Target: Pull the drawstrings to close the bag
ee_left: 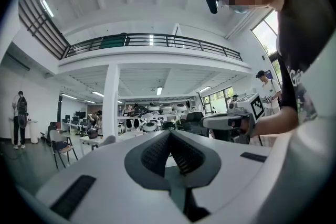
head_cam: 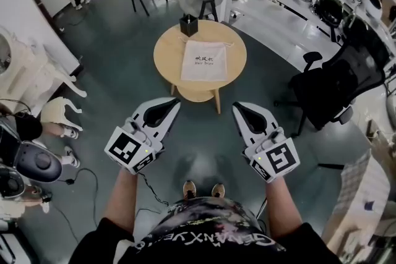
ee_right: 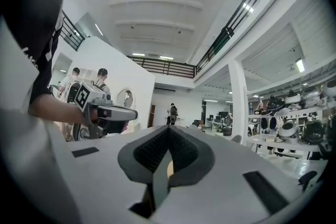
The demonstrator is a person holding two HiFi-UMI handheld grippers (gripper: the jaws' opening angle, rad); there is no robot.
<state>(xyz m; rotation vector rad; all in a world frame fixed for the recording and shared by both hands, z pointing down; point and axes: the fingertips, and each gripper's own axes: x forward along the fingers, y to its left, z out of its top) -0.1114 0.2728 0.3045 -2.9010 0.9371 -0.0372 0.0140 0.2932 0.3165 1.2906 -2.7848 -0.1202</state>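
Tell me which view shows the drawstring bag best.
The head view: the white bag lies flat on the round wooden table, seen whole from above. The left and right gripper views look level across the room and show nothing of it.

Open floor btwn left gripper, right gripper & round table; black box on far edge, office chair to right.

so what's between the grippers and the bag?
Head view: only bare floor and the near edge of the round table lie before the bag. Left gripper and right gripper, both shut and empty, hang short of the table.
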